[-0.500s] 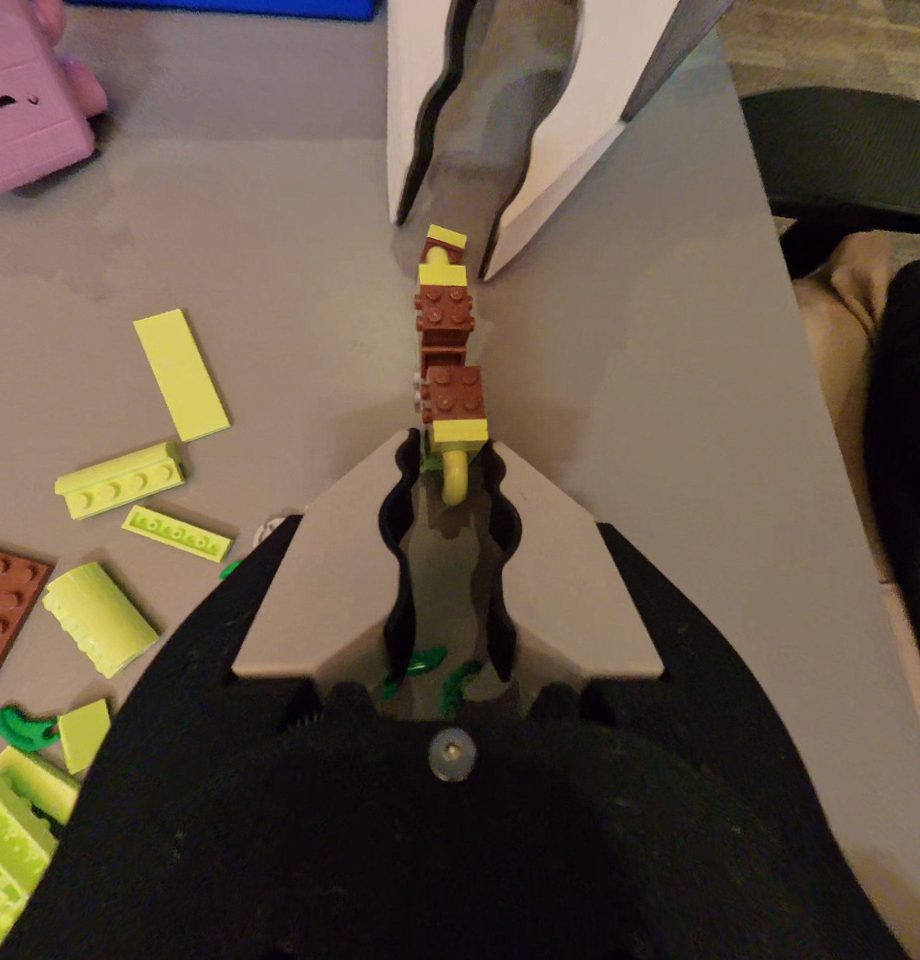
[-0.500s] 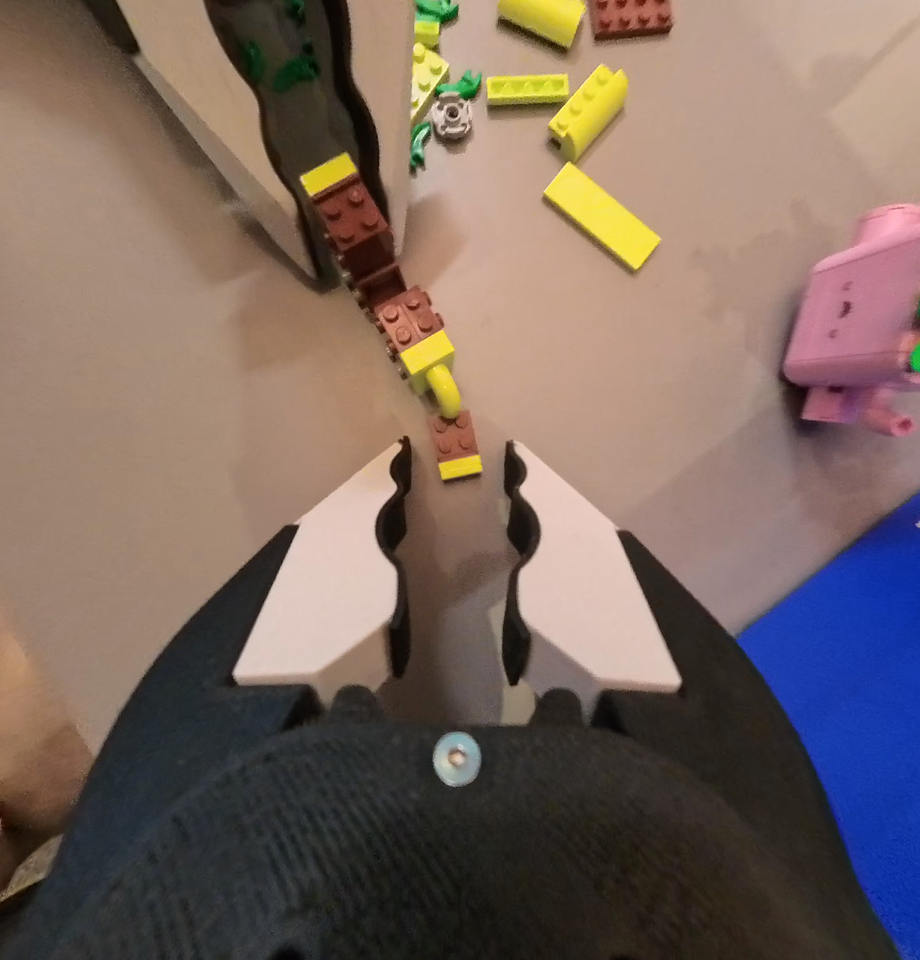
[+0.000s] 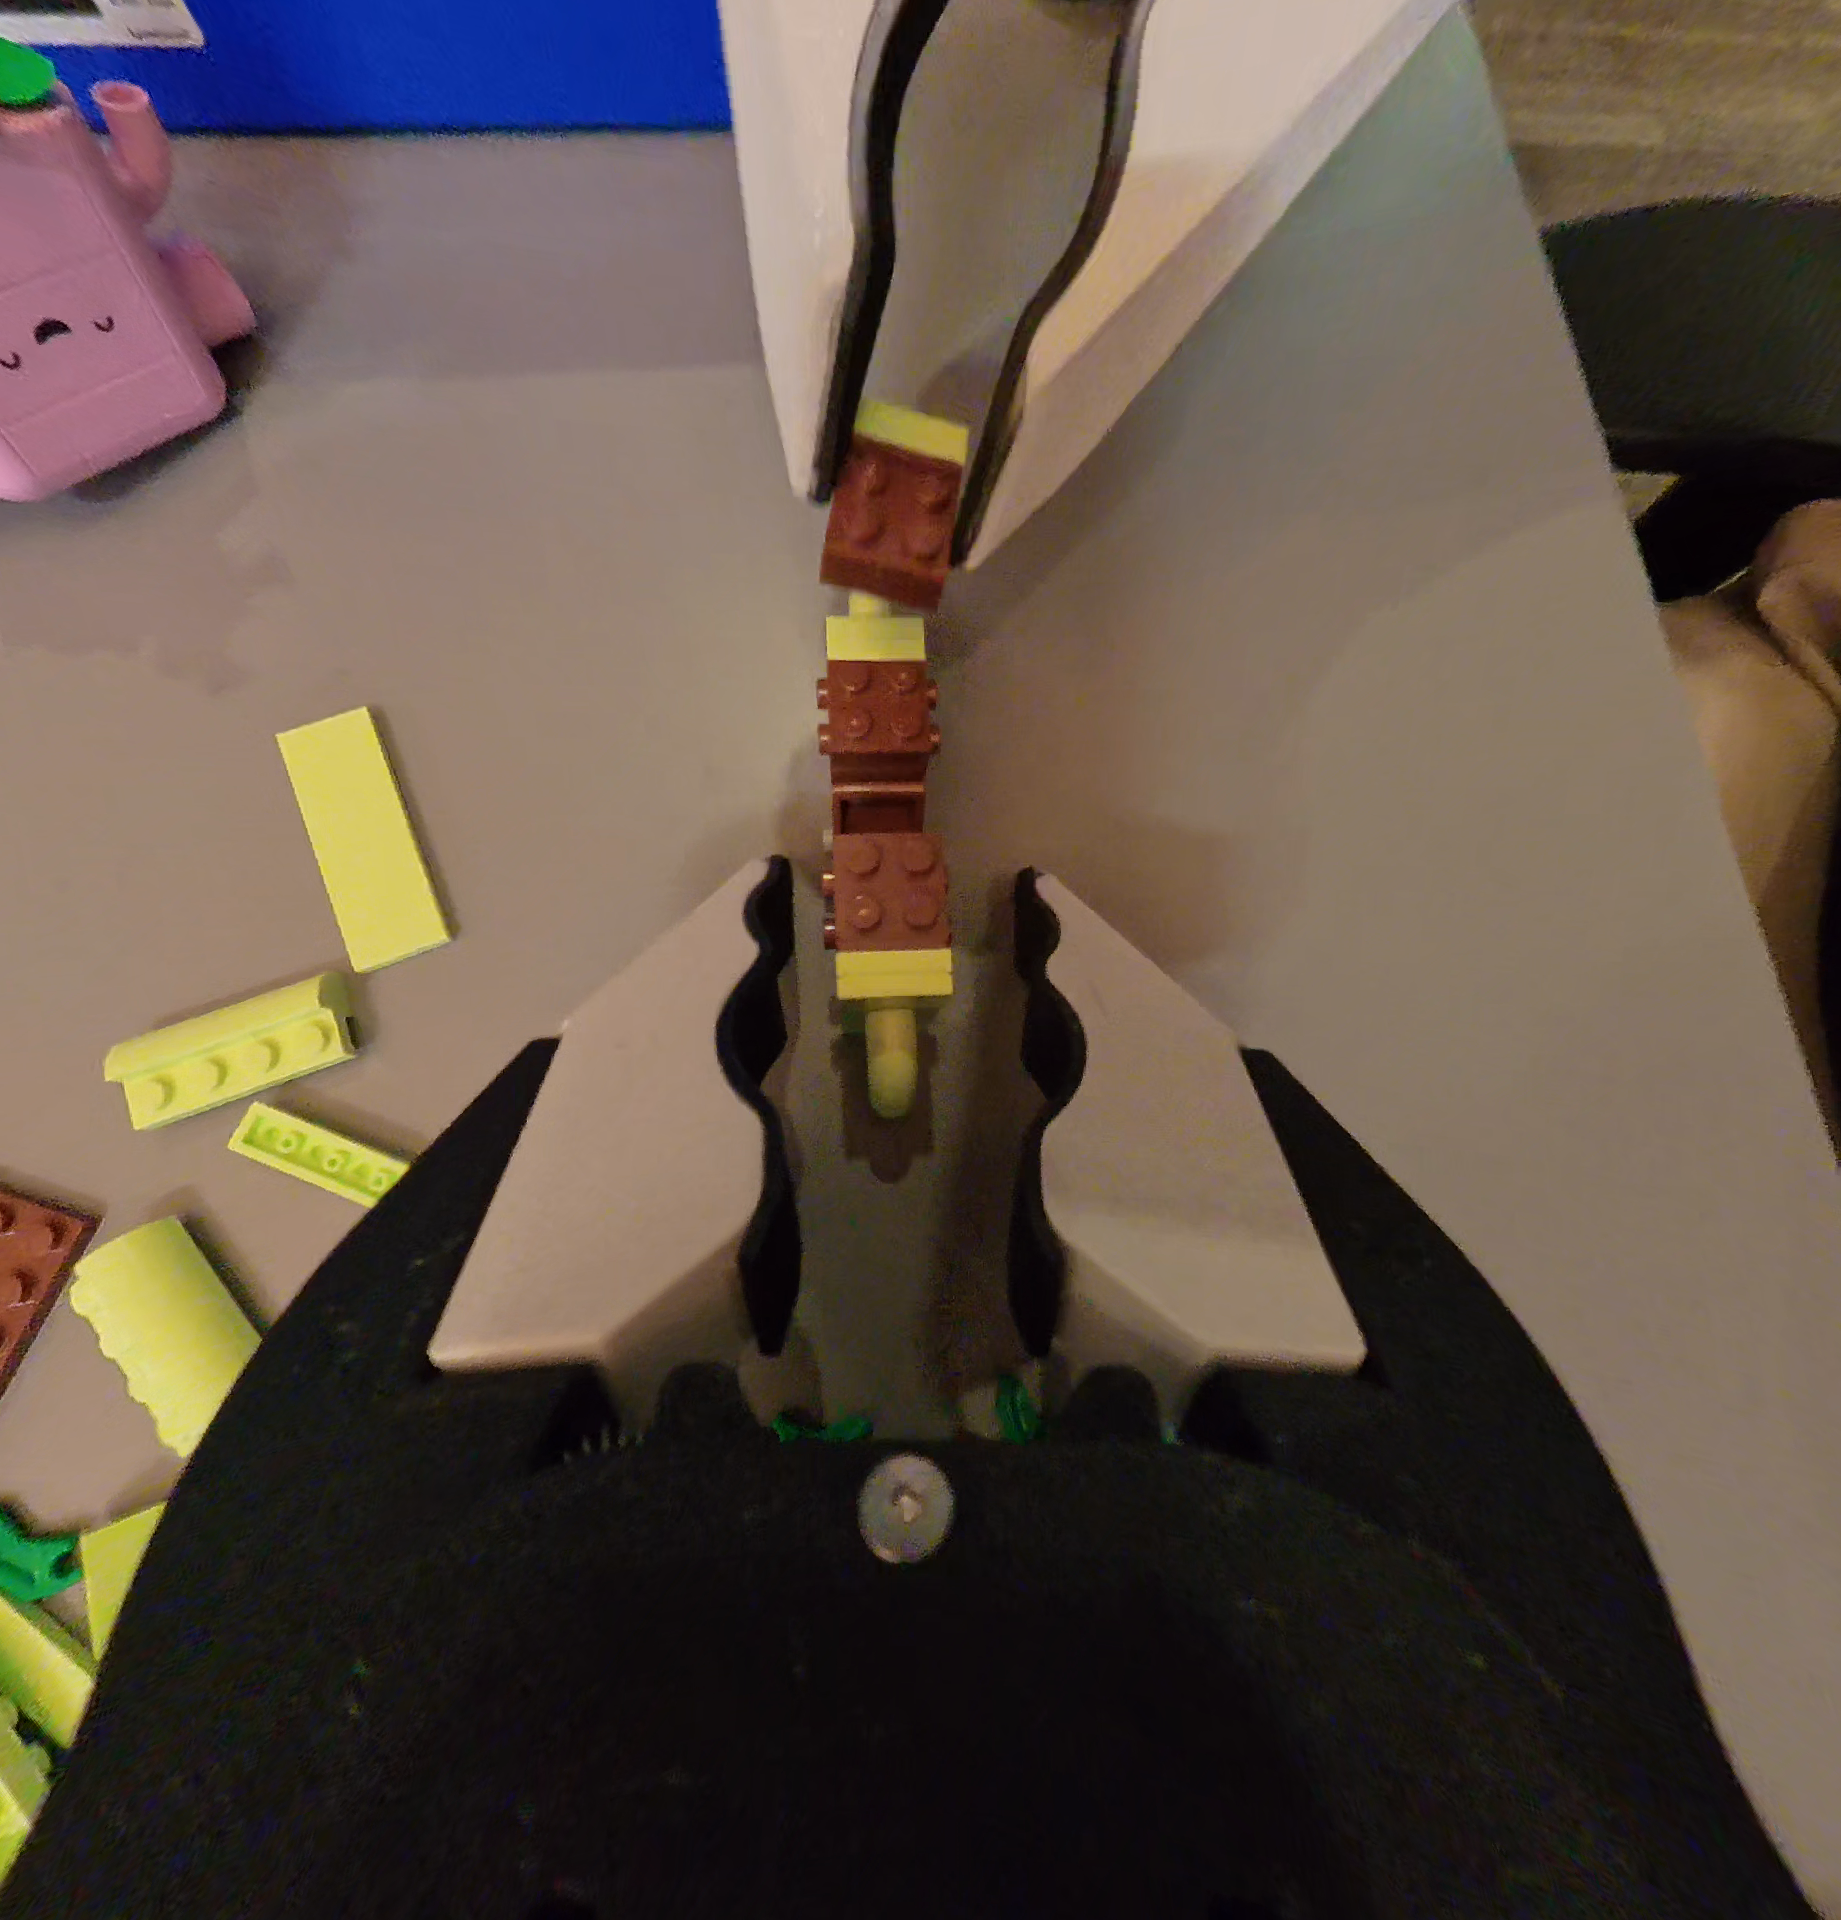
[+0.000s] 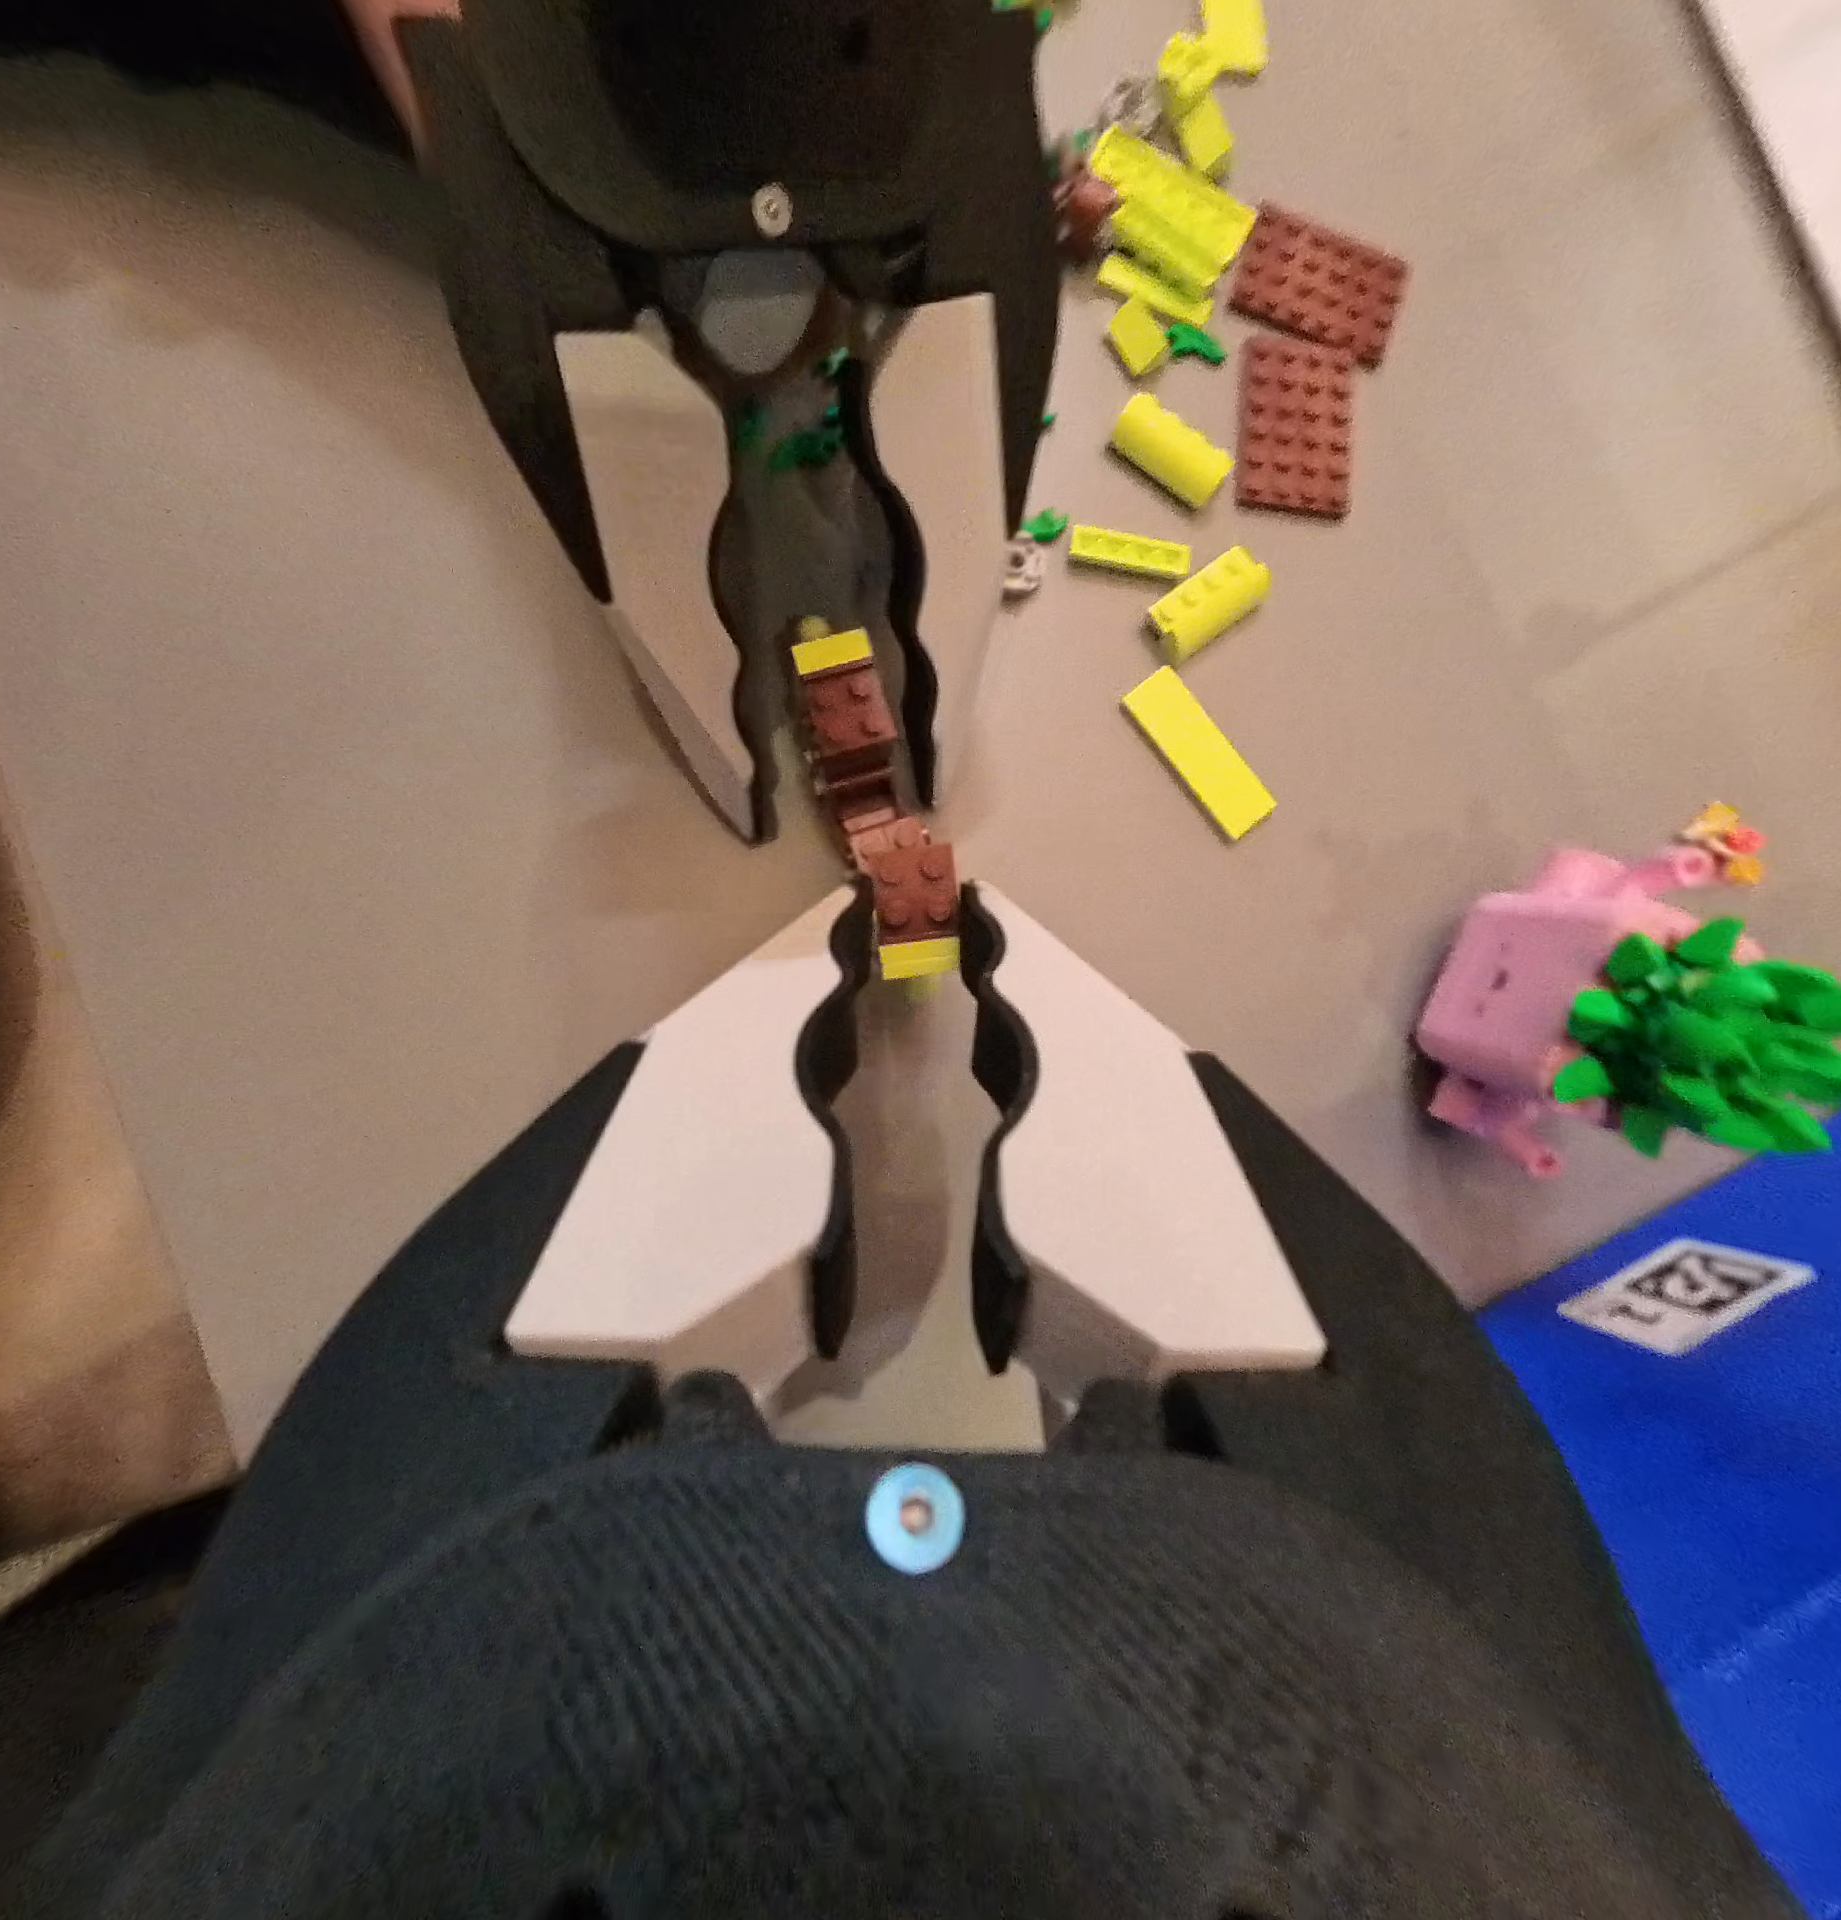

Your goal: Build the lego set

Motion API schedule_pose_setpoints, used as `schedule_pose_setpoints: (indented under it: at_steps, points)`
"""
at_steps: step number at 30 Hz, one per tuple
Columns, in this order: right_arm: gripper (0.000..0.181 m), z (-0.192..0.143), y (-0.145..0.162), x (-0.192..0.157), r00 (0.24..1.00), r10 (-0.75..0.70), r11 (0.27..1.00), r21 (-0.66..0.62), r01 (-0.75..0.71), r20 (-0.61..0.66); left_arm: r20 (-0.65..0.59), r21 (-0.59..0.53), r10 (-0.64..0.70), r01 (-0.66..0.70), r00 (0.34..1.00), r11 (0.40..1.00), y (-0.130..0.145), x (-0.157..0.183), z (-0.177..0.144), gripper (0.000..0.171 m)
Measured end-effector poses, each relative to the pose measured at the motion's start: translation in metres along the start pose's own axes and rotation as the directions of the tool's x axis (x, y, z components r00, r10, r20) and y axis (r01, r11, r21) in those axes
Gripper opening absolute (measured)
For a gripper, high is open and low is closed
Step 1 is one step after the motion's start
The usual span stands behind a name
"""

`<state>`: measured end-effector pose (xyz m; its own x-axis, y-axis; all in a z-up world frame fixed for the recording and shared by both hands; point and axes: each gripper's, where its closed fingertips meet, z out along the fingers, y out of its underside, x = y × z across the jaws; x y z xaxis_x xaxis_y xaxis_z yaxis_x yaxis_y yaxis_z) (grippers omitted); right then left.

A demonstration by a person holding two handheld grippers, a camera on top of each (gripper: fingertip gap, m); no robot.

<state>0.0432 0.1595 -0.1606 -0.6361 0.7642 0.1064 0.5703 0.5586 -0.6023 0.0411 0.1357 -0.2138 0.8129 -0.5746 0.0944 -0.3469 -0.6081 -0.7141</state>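
Observation:
A chain of brown 2x2 bricks with lime plates and a lime hook (image 3: 880, 821) stretches along the grey table between both grippers. My left gripper (image 3: 905, 883) is open. Its fingers stand either side of the near brown brick (image 3: 888, 896) without touching it. My right gripper (image 3: 898, 520) comes in from the far side and is shut on the far end brick (image 3: 890, 520), which tilts a little. In the right wrist view my right gripper (image 4: 914, 909) clamps that brick (image 4: 916, 894), and the left gripper (image 4: 836, 816) is open around the chain's other end (image 4: 843, 707).
Loose lime pieces lie to the left: a flat tile (image 3: 363, 840) and a long brick (image 3: 232, 1049). Brown plates (image 4: 1295, 426) lie beyond them. A pink block figure (image 3: 74, 343) with green leaves (image 4: 1716, 1039) stands by a blue mat (image 4: 1726, 1455). The table edge (image 3: 1581, 727) runs close on the right. The flat tile (image 3: 363, 840) lies around 8 cm away from my left fingertips. Seen from the right wrist view (image 4: 1197, 749) as well.
My left gripper has opened and let go of the chain's near end. My right gripper, open before, has closed on the far end brick.

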Motion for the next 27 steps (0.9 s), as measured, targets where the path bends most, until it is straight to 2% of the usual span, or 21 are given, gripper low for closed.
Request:
schedule_pose_setpoints:
  at_steps: [3, 7, 19, 27]
  points:
    - [0.014, 0.014, 0.004, -0.003, 0.997, -0.047, 0.996, -0.067, 0.051, 0.069, 0.004, 0.003, 0.003, -0.003, 1.000, 1.000, 0.000, 0.000, 0.000, 0.031]
    - [0.014, 0.019, 0.003, -0.004, 0.992, -0.033, 0.997, -0.069, 0.042, 0.125, 0.000, 0.002, -0.012, 0.012, 1.000, 1.000, 0.001, -0.001, -0.001, 0.021]
    - [0.014, 0.020, 0.003, -0.007, 0.975, -0.112, 0.986, -0.099, 0.133, 0.190, 0.001, 0.003, -0.023, 0.023, 1.000, 1.000, 0.001, -0.002, -0.001, 0.020]
    - [0.014, 0.021, 0.004, -0.008, 0.961, -0.149, 0.965, -0.180, 0.193, 0.231, 0.002, 0.003, -0.024, 0.024, 1.000, 1.000, 0.001, -0.002, -0.001, 0.020]
